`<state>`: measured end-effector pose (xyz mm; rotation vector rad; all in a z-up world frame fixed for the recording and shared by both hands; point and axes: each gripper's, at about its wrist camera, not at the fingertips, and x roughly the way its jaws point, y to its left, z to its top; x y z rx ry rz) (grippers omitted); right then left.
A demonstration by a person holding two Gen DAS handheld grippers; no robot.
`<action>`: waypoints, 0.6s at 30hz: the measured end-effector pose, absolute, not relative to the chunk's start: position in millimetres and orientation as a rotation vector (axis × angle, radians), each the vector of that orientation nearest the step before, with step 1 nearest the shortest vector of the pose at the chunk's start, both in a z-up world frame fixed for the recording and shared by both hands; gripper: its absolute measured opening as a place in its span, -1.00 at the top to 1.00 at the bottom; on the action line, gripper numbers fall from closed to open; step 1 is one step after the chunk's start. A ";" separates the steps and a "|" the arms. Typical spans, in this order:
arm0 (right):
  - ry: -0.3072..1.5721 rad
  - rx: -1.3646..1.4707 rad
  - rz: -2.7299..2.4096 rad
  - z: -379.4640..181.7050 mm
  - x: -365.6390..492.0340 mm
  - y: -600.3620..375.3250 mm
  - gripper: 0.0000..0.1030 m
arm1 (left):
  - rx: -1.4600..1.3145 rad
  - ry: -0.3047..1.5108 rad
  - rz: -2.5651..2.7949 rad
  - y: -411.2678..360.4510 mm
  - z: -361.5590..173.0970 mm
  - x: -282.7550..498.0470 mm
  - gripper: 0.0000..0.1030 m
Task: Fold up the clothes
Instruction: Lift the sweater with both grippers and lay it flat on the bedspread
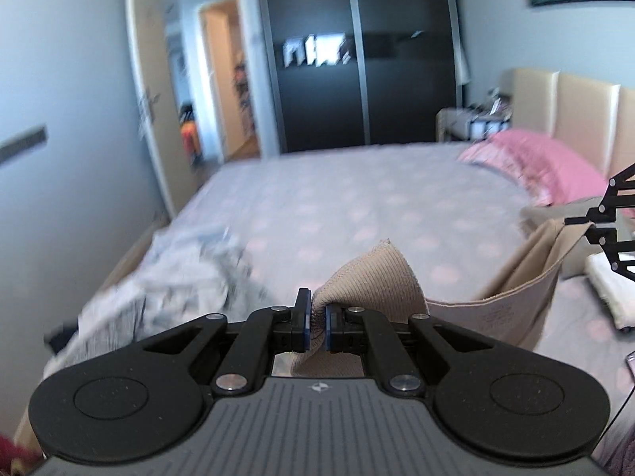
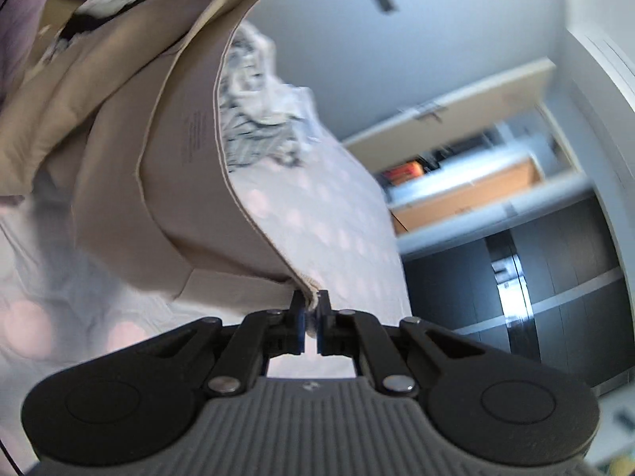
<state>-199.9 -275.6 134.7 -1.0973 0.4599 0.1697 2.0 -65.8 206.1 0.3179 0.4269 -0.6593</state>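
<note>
A beige garment (image 1: 369,277) is held up above the bed between both grippers. My left gripper (image 1: 316,323) is shut on its ribbed edge, low in the left wrist view. My right gripper (image 2: 311,317) is shut on another edge of the same beige garment (image 2: 186,166), which hangs away up and to the left in the tilted right wrist view. The right gripper also shows at the right edge of the left wrist view (image 1: 595,220), pinching the cloth.
The bed (image 1: 357,206) has a pale sheet with pink dots. A crumpled grey-white garment (image 1: 178,277) lies at its left. A pink pillow (image 1: 547,166) is by the headboard. A folded white cloth (image 1: 611,285) lies at the right. A dark wardrobe (image 1: 357,59) stands behind.
</note>
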 end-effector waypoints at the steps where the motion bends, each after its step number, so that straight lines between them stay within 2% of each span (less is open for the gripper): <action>1: 0.453 -1.072 0.151 145.9 -211.0 -278.6 0.90 | 0.320 0.392 -0.672 -68.6 217.1 -6.3 0.91; 9: 0.272 -0.910 0.007 227.8 -305.9 -288.4 0.90 | 0.212 0.157 -0.764 -61.1 294.0 -64.3 0.91; 18: 0.092 -0.768 -0.056 288.4 -384.3 -278.2 0.90 | 0.102 0.014 -0.861 -33.8 338.5 -107.9 0.91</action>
